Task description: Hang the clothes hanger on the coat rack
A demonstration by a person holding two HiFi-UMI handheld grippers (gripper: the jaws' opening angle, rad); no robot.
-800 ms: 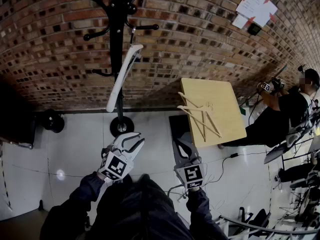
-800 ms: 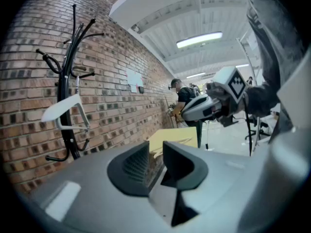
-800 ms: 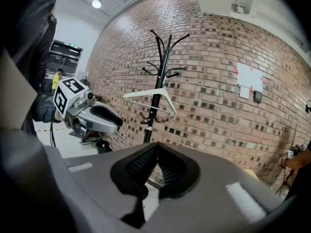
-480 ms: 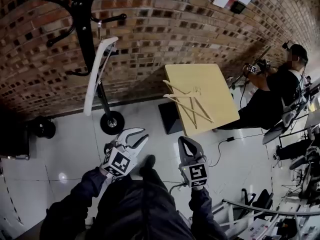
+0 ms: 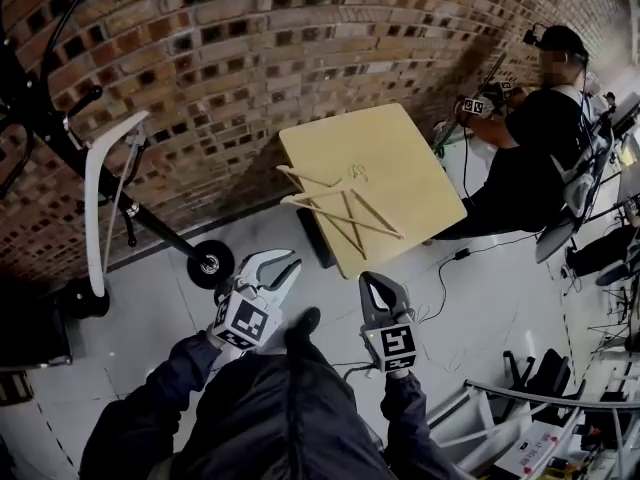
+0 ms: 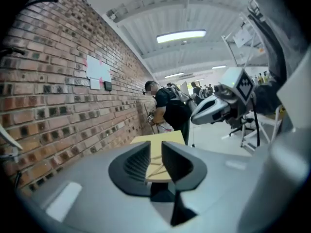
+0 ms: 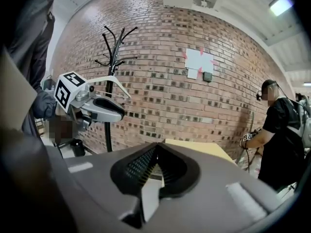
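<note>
While held side by side, left gripper (image 5: 289,266) and right gripper (image 5: 375,281) tilt downward, closed and empty.

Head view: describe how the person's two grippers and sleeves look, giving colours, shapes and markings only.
Both the left gripper and the right gripper have light grey shells with dark, tapering jaws. Each carries a cube with black-and-white square markers. The person's sleeves are dark.
</note>
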